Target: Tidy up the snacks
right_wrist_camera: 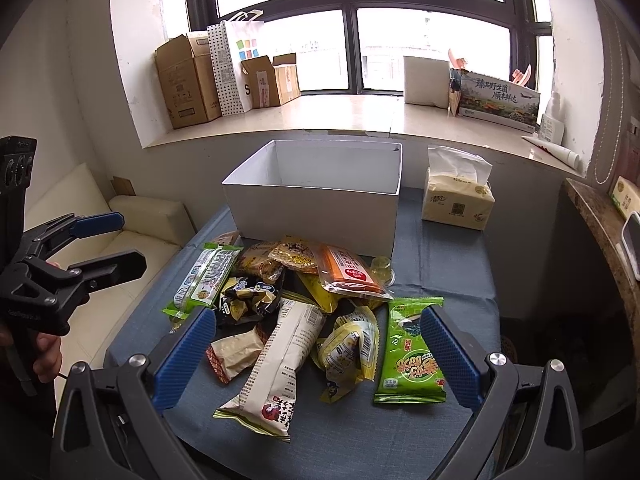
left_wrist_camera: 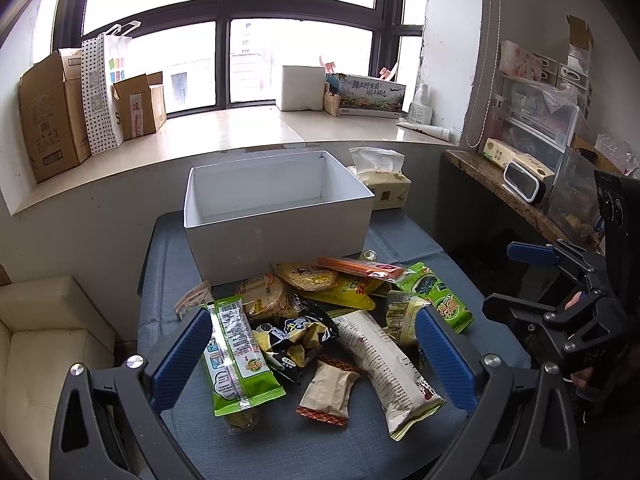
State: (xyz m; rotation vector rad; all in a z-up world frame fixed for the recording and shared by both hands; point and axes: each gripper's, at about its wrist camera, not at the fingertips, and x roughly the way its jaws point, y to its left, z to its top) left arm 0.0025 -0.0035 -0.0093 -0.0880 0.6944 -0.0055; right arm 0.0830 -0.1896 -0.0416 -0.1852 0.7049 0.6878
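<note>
A pile of snack packets lies on a blue-grey cloth table (left_wrist_camera: 168,264) in front of an open, empty white box (left_wrist_camera: 276,216), which also shows in the right wrist view (right_wrist_camera: 320,208). The pile holds a long green packet (left_wrist_camera: 236,356), a long cream packet (left_wrist_camera: 384,364) (right_wrist_camera: 280,364), a black packet (left_wrist_camera: 296,332), a small beige packet (left_wrist_camera: 328,392), an orange packet (right_wrist_camera: 348,272) and a green seaweed packet (right_wrist_camera: 412,356). My left gripper (left_wrist_camera: 312,356) is open above the pile's near side. My right gripper (right_wrist_camera: 316,352) is open above the pile, empty.
A tissue pack (right_wrist_camera: 456,200) stands right of the box. A window sill (left_wrist_camera: 240,128) behind holds cardboard boxes and bags. A cream sofa (right_wrist_camera: 132,216) is at the left, a stone shelf (left_wrist_camera: 520,196) with clutter at the right.
</note>
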